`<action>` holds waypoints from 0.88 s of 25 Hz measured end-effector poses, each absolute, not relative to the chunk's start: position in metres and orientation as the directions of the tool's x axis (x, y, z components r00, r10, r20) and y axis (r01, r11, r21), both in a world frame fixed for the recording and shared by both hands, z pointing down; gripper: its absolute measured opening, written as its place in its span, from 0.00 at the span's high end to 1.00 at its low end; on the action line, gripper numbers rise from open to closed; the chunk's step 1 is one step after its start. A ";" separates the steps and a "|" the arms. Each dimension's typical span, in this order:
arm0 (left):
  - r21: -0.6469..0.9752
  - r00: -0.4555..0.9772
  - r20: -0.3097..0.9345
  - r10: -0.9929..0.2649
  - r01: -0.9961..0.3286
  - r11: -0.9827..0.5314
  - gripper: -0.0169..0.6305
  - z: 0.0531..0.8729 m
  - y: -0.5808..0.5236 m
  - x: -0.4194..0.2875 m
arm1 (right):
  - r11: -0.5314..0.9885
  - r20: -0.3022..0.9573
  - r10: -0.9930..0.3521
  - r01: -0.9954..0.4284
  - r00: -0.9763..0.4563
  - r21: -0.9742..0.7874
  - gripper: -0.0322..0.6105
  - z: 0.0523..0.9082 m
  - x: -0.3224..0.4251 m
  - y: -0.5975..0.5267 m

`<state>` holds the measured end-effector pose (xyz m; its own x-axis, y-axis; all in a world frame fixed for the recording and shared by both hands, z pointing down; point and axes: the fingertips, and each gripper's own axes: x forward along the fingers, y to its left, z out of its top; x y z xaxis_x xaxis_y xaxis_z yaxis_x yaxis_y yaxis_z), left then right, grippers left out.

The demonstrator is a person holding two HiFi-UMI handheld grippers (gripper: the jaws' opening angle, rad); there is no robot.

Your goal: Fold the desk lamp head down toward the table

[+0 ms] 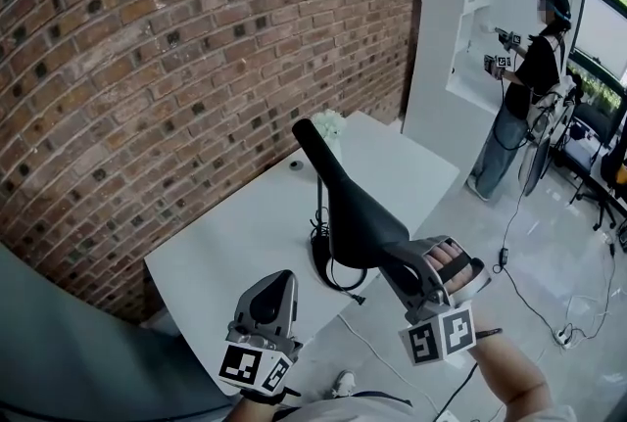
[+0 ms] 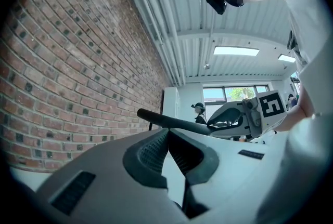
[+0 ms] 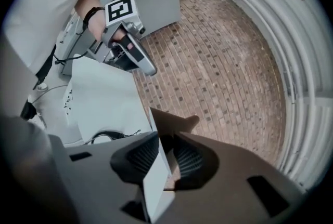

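You see a black lamp head (image 1: 353,205) above a plain white table (image 1: 225,254). The wall (image 1: 147,68) shows red-brown brick with pale mortar lines. Your left gripper (image 1: 279,279) and right gripper (image 1: 397,258) are grey, with black ribbed pads (image 2: 151,153) and a black-and-white marker cube (image 1: 438,334) each.

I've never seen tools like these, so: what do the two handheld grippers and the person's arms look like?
Both the left gripper and right gripper have pale grey plastic shells, jaws lined with dark ribbed pads, and a cube of black-and-white square markers. The person wears a white top and a dark wristband.
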<state>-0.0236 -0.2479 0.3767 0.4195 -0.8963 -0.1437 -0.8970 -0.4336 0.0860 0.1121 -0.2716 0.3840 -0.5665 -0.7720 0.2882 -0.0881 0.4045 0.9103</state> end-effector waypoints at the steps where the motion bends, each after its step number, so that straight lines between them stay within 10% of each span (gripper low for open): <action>1: 0.086 0.419 -0.140 -0.897 -0.897 -0.433 0.96 0.378 -0.248 -0.024 | 0.415 0.301 -0.768 -0.082 -0.565 0.906 0.80 0.389 0.112 -0.271; 22: 0.095 0.356 -0.115 -0.927 -0.925 -0.367 0.96 0.396 -0.247 -0.046 | 0.566 0.443 -0.699 -0.056 -0.561 0.823 0.80 0.460 0.103 -0.275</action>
